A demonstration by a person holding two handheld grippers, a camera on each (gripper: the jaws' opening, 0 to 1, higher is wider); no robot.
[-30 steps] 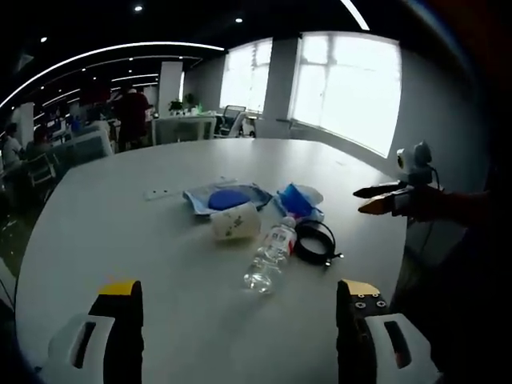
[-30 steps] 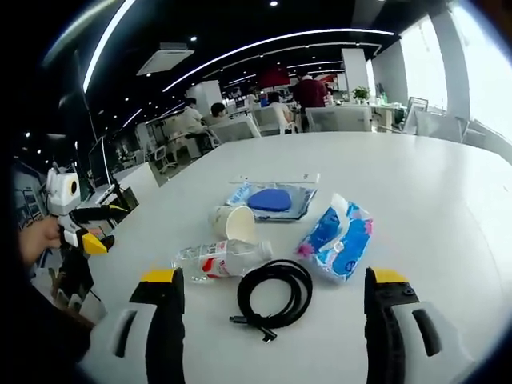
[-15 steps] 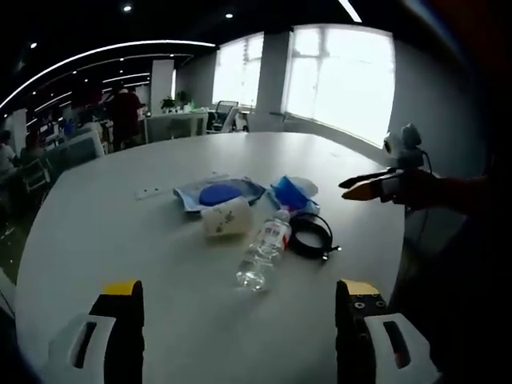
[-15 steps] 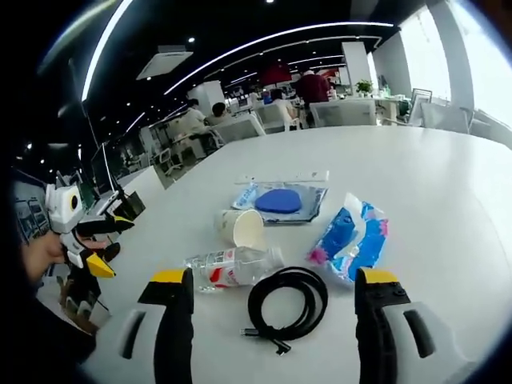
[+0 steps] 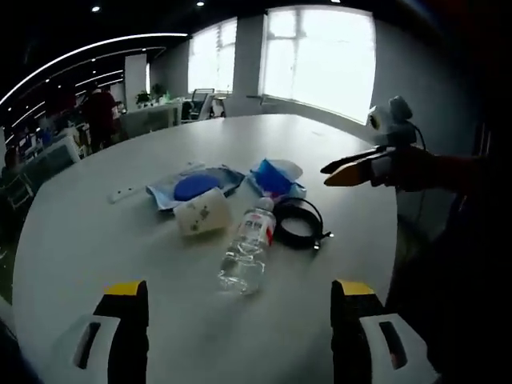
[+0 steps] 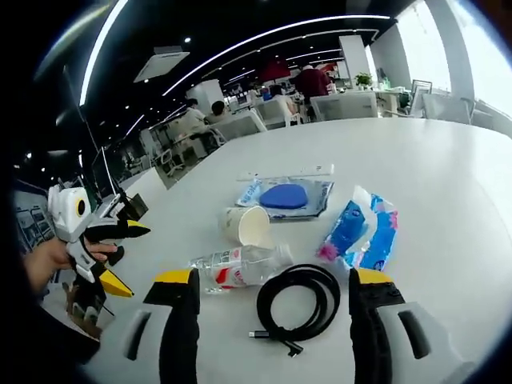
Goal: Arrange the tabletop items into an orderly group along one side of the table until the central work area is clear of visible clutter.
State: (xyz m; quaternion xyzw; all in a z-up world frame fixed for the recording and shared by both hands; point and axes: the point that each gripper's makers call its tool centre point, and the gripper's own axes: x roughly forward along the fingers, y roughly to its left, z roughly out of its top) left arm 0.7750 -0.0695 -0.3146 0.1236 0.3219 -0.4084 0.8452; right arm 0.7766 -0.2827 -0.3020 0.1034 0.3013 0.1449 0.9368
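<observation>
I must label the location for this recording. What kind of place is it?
Probably an open-plan office: a large white table, desks with chairs and people behind it, strip ceiling lights, big windows.

Around the one bottle [image 6: 240, 266] on the bench [image 6: 416, 176]: one paper cup [image 6: 246, 225] just behind it, one coiled cable [image 6: 298, 299] beside it, one blue wipes pack [image 6: 360, 229], one clear pouch [image 6: 286, 196], one white strip [image 6: 288, 172] farthest back.

black cable [image 6: 298, 298], white cup [image 6: 247, 226], blue pouch [image 6: 358, 228]
</observation>
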